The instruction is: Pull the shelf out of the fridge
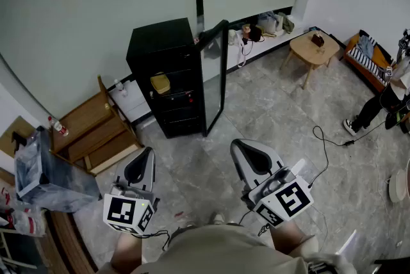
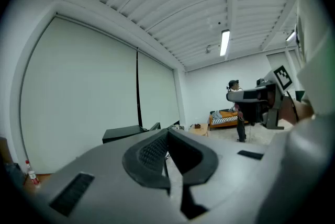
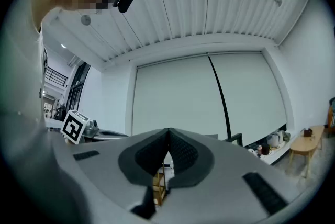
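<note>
A black fridge (image 1: 160, 48) stands against the far wall, and its glass door (image 1: 218, 74) is swung open to the right. Inside are several shelves (image 1: 172, 96); a yellow thing (image 1: 160, 82) lies on the upper one. My left gripper (image 1: 139, 169) and right gripper (image 1: 255, 161) hover low over the floor, well short of the fridge. Both point toward it, and both are shut with nothing between the jaws. The left gripper view shows the closed left gripper (image 2: 167, 135) with the fridge top (image 2: 123, 134) beyond it. The right gripper view shows the closed right gripper (image 3: 168, 135).
A wooden stepped rack (image 1: 96, 132) and a grey bin (image 1: 38, 170) stand left of the fridge. A round wooden table (image 1: 314, 48), an orange sofa (image 1: 366, 55) and a person (image 1: 384, 100) are at the right. A black cable (image 1: 327, 145) trails across the tiled floor.
</note>
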A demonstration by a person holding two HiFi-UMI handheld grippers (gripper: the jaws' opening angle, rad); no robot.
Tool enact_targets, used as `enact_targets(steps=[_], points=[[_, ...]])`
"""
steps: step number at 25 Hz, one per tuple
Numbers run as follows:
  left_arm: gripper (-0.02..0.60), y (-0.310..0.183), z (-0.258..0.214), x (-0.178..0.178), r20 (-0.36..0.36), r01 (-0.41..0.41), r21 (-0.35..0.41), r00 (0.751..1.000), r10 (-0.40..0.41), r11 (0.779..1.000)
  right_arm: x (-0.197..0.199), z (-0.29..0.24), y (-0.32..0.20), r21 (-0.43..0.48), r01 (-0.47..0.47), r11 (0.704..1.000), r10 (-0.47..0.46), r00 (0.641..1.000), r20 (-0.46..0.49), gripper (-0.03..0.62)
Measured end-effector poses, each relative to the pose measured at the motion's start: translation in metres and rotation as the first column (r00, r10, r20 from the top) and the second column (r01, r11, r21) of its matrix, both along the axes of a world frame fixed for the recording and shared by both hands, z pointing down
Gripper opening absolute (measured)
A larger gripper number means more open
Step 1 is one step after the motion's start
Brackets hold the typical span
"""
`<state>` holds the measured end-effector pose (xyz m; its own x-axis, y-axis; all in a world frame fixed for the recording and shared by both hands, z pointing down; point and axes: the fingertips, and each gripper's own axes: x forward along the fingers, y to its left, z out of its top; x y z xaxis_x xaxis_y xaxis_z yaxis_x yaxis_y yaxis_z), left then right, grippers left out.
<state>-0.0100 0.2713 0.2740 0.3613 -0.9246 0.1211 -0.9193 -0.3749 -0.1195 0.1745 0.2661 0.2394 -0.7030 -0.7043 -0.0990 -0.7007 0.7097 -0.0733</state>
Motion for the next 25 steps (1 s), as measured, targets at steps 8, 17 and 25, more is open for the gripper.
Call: enact_targets(steps=[8, 17, 25], points=[[0.006, -0.008, 0.0, 0.011, -0.019, 0.007, 0.0, 1.0, -0.007, 1.0, 0.01, -0.001, -0.01, -0.024, 0.028, 0.999, -0.027, 0.999, 0.045, -0.005], [0.006, -0.013, 0.005, 0.023, -0.024, 0.018, 0.001, 1.0, -0.018, 1.0, 0.023, 0.017, -0.019, -0.047, 0.027, 0.999, -0.027, 1.0, 0.006, -0.005], [0.006, -0.014, 0.008, 0.027, -0.008, 0.035, -0.006, 0.999, -0.035, 0.999, 0.028, 0.034, -0.025, -0.074, 0.037, 0.997, -0.037, 0.999, 0.002, -0.005]])
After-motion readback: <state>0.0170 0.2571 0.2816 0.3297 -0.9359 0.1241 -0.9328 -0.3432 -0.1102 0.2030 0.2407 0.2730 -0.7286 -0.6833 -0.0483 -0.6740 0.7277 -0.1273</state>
